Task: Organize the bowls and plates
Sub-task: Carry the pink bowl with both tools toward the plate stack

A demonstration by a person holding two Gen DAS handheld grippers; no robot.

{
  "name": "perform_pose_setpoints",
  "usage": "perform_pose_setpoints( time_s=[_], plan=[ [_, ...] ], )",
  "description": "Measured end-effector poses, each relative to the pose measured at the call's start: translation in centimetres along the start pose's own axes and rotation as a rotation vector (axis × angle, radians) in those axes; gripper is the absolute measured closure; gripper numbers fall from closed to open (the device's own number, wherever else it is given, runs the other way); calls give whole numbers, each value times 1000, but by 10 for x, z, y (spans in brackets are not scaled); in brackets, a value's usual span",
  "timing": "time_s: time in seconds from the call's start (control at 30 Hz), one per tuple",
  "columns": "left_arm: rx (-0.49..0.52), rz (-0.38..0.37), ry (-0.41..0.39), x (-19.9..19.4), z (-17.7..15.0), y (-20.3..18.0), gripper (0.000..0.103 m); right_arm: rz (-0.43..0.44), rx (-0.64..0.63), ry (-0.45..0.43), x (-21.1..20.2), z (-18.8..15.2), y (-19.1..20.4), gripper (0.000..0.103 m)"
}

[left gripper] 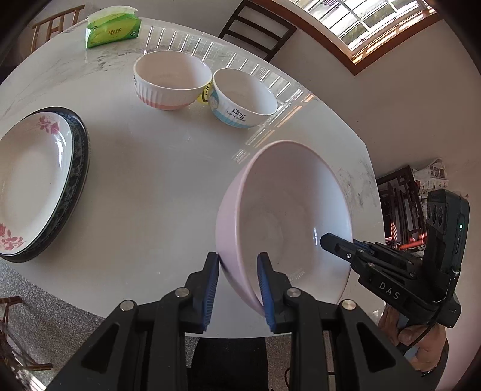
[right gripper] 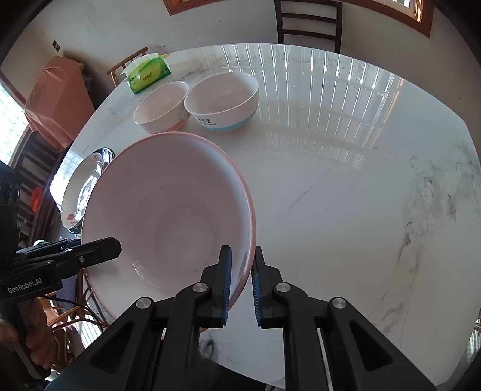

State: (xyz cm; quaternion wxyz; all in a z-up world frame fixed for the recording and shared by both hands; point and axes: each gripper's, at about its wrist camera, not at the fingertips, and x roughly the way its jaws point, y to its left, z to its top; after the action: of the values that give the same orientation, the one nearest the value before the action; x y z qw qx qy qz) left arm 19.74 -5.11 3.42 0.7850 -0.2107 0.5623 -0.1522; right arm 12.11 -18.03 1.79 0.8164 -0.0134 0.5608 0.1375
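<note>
1. A large pink bowl (left gripper: 285, 222) hung tilted above a white marble table (left gripper: 156, 186), held by two handheld grippers on opposite sides of its rim.
2. The left gripper (left gripper: 237, 288) was clenched on the near rim: one blue pad pressed the outer wall, the other sat inside the bowl.
3. The right gripper (right gripper: 242, 285) likewise gripped the rim, one pad inside and one outside.
4. Beyond the jaws, past the held bowl, stood a ribbed pink bowl (left gripper: 173, 79) and a blue-banded bowl (left gripper: 243, 97), just beside each other.
5. Left of the left jaws lay a floral plate (left gripper: 30, 183) stacked on a dark-rimmed plate (left gripper: 76, 168).
6. Far beyond the bowls sat a green tissue pack (left gripper: 112, 28).
</note>
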Motion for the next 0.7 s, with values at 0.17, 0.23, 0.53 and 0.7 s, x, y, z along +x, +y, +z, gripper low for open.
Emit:
perform_pose_setpoints(
  time_s=[0.17, 0.23, 0.53, 0.7],
  plan=[
    [-7, 29, -4, -7, -18, 20, 76, 8, -16, 24, 13, -21, 27, 89],
    [-16, 34, 2, -8, -25, 33, 76, 9, -18, 31, 17, -25, 36, 89],
    [-39, 31, 10, -4, -30, 60, 76, -11, -23, 48, 23, -29, 52, 88],
    [-25, 33, 2, 0, -28, 62, 77, -15, -8, 60, 31, -28, 53, 88]
  ],
)
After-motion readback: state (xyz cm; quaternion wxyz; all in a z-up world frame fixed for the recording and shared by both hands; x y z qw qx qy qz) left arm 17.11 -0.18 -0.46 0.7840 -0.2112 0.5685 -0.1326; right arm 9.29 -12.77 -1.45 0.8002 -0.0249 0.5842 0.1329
